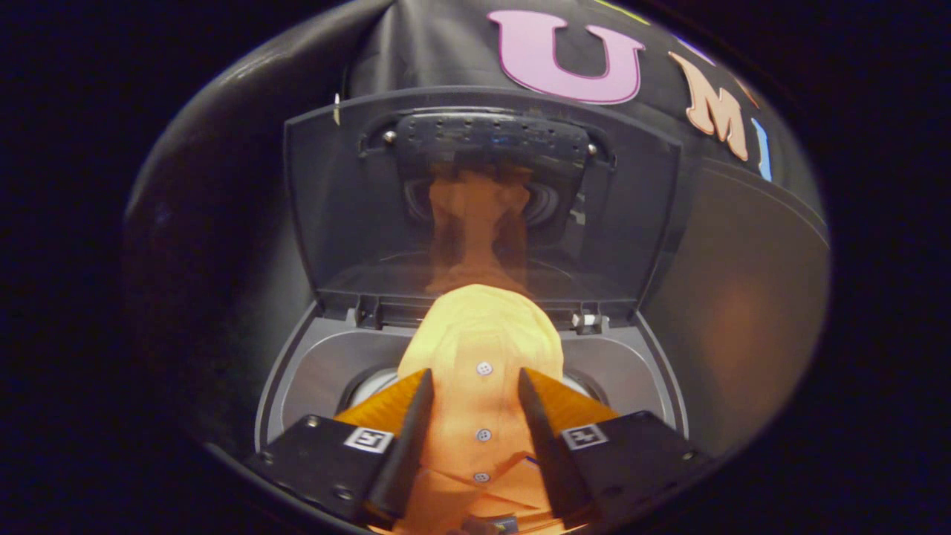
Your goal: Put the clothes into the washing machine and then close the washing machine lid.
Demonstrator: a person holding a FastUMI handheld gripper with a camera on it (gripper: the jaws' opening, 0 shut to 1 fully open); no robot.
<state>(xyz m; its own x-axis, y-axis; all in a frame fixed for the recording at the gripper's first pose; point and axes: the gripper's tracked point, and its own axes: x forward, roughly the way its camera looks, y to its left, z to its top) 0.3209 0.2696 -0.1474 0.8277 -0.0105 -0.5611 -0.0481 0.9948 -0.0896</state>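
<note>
An orange buttoned garment is bunched between my two fingers, and my gripper is shut on it. The cloth hangs over the round drum opening of a grey top-loading washing machine, just below and ahead of the fingertips. The machine's lid stands upright behind the opening, and its glossy inner face mirrors the orange cloth. The garment hides most of the drum.
The machine's grey top deck rings the opening. Lid hinges sit at the back of the deck. Black cloth forms the booth wall behind and to both sides of the machine.
</note>
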